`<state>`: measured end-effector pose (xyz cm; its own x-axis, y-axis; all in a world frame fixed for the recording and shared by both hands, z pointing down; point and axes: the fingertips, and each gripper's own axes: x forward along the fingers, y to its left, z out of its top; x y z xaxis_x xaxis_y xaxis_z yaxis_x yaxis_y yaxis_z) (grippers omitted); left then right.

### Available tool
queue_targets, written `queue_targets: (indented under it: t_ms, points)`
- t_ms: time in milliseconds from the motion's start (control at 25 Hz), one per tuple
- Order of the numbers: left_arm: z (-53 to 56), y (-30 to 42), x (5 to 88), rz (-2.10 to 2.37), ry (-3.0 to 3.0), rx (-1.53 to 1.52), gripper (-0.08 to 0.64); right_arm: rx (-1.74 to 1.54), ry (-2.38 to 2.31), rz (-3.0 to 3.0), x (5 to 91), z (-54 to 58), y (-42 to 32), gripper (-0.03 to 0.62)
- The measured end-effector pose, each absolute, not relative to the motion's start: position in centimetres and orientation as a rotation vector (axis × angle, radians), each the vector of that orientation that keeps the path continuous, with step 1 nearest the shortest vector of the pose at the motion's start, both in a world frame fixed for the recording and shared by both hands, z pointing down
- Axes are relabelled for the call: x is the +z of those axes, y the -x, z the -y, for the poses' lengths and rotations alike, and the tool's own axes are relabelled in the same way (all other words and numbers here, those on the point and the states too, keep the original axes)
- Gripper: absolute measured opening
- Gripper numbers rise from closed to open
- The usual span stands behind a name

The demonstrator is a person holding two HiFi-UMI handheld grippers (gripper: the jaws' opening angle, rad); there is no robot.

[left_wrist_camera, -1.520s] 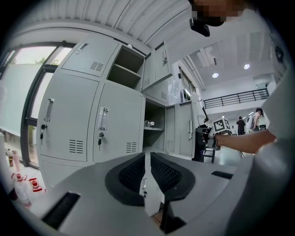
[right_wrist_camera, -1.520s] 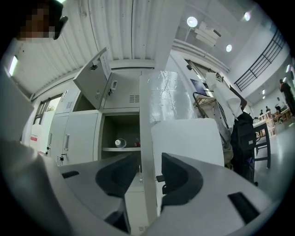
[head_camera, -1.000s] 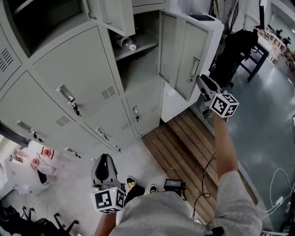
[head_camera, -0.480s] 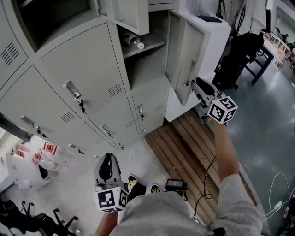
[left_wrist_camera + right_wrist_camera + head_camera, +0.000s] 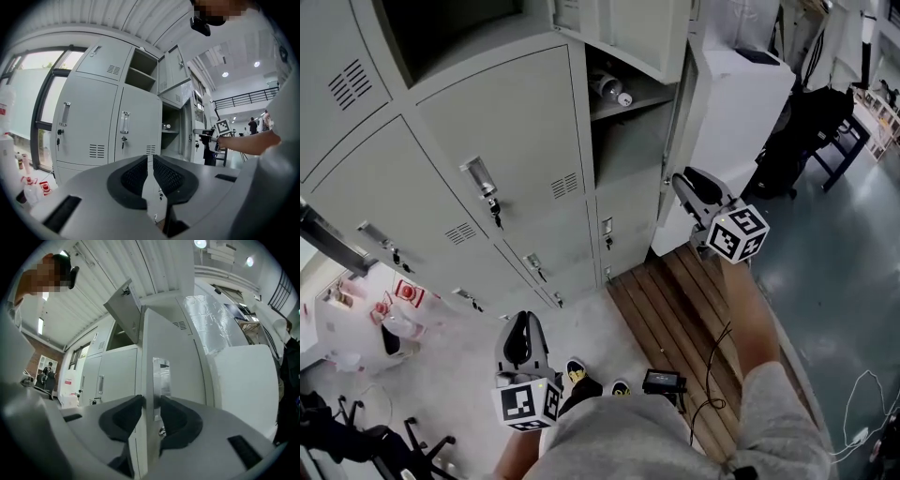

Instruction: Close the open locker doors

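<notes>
The grey locker bank [image 5: 502,122] fills the left of the head view. One mid-height door [image 5: 676,112] in its right column stands ajar, nearly edge-on. My right gripper [image 5: 682,180] holds that door's free edge [image 5: 151,380]; its jaws have just been closing and both pads press on the edge beside the metal handle plate [image 5: 161,380]. Above it an upper door [image 5: 623,28] hangs open. A top compartment [image 5: 441,28] to the left also gapes dark. My left gripper [image 5: 520,323] hangs low in front of the lower lockers, its jaws [image 5: 150,159] together and empty.
A bottle [image 5: 609,87] lies on the shelf inside the open locker. A white cabinet [image 5: 741,103] stands right of the lockers, over wooden slats [image 5: 675,300]. A black device [image 5: 664,382] and cables lie by my feet. Bottles [image 5: 394,328] sit lower left; a black chair [image 5: 811,131] stands right.
The mid-height door has swung toward the locker bank, from wide open to nearly edge-on. My right gripper moved left with it. The left gripper barely shifted.
</notes>
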<state>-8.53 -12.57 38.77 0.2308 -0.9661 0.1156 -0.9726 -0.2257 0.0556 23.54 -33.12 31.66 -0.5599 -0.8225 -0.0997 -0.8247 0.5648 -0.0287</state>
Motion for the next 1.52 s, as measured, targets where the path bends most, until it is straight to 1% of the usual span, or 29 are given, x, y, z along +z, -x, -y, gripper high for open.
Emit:
queue_targets:
  t_ms: [440,720,1520]
  points:
    - [15.6,13.7,38.2,1.905,-2.352,0.053,0.043,0.051,1.436,-2.708,31.5,37.2,-16.6,0.135]
    - [17.3,16.5,38.5,1.913,-2.33,0.059,0.043,0.061,1.456,-2.693,30.9,40.0,-13.6,0.135]
    - [21.0,21.3,39.2,1.912,-2.305,0.066,0.043,0.06,1.587,-2.682,31.1,46.3,-9.7,0.124]
